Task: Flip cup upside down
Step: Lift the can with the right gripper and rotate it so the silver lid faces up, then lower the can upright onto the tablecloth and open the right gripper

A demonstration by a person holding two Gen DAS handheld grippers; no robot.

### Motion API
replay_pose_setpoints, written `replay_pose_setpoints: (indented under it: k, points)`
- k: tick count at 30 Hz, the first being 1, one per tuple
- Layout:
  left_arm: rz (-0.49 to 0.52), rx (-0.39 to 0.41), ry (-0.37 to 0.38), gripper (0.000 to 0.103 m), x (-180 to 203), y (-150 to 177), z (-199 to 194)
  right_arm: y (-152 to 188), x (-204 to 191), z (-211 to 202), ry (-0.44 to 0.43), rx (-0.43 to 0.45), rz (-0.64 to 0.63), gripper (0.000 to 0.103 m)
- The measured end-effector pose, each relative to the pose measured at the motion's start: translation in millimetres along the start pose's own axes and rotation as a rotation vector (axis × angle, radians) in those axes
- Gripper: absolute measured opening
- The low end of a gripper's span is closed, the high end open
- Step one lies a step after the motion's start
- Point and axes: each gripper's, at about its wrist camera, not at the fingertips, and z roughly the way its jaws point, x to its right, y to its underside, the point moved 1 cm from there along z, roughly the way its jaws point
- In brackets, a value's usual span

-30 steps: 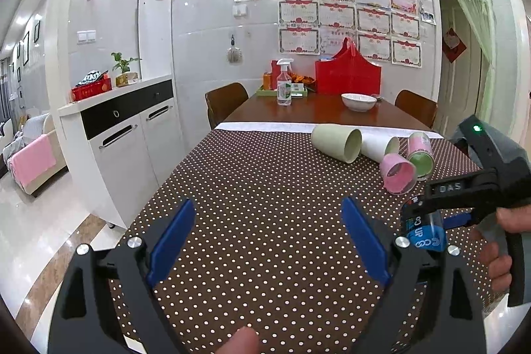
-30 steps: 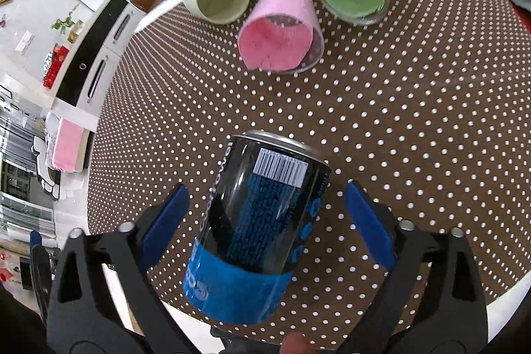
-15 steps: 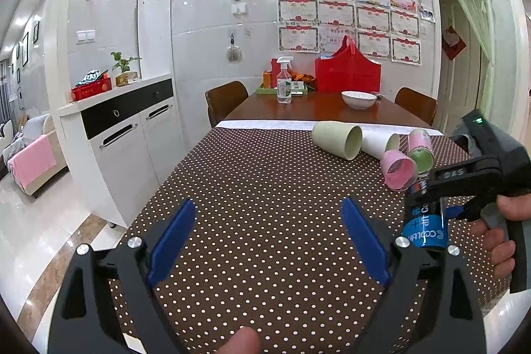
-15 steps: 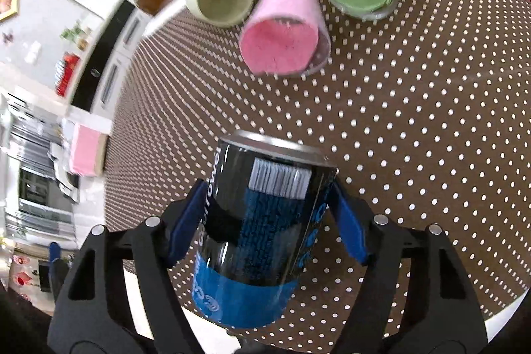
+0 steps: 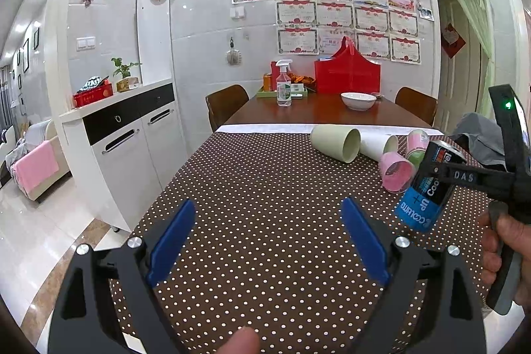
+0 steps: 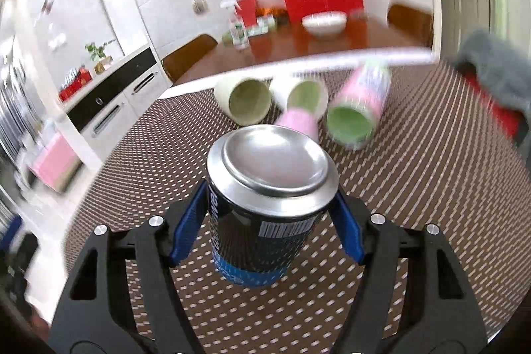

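My right gripper [image 6: 267, 221] is shut on a black and blue can-shaped cup [image 6: 265, 218] and holds it lifted above the dotted tablecloth [image 6: 431, 188], its silver base toward the camera. In the left wrist view the cup [image 5: 428, 188] hangs tilted at the right, blue band lowest, clamped by the right gripper [image 5: 441, 170]. My left gripper [image 5: 265, 241] is open and empty, low over the near part of the cloth [image 5: 265, 188].
Several cups lie on their sides at the far end of the cloth: a pale green one [image 5: 337, 143], a white one [image 5: 378, 146], a pink one [image 5: 396, 171] and a pink-and-green one [image 5: 416, 145]. A grey cloth [image 5: 478, 138] lies at the right edge. A white cabinet [image 5: 126, 135] stands left.
The right gripper closed on the can-shaped cup, lifted it off the cloth and tilted upward, so its silver base now faces the camera. The left gripper stayed still.
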Motion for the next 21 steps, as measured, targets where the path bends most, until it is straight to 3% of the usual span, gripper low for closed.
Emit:
replay_pose_setpoints:
  k: [7,15,18,21]
  points:
    - [-0.020,0.000,0.000,0.088,-1.9,1.3,-0.3,18.6,-15.8,7.7,0.133,0.035,-0.183,0.069]
    - [-0.034,0.004,0.016,0.088,-5.1,1.9,0.0,32.0,-23.8,17.1,0.172,0.068,-0.234,0.071]
    - [-0.041,0.009,0.020,0.088,-5.7,0.6,-1.5,27.9,-17.9,12.7,0.120,0.066,-0.185,0.096]
    - [-0.038,0.011,0.027,0.088,-3.5,-1.2,-3.8,21.9,-12.9,1.9,0.081,0.094,-0.142,0.097]
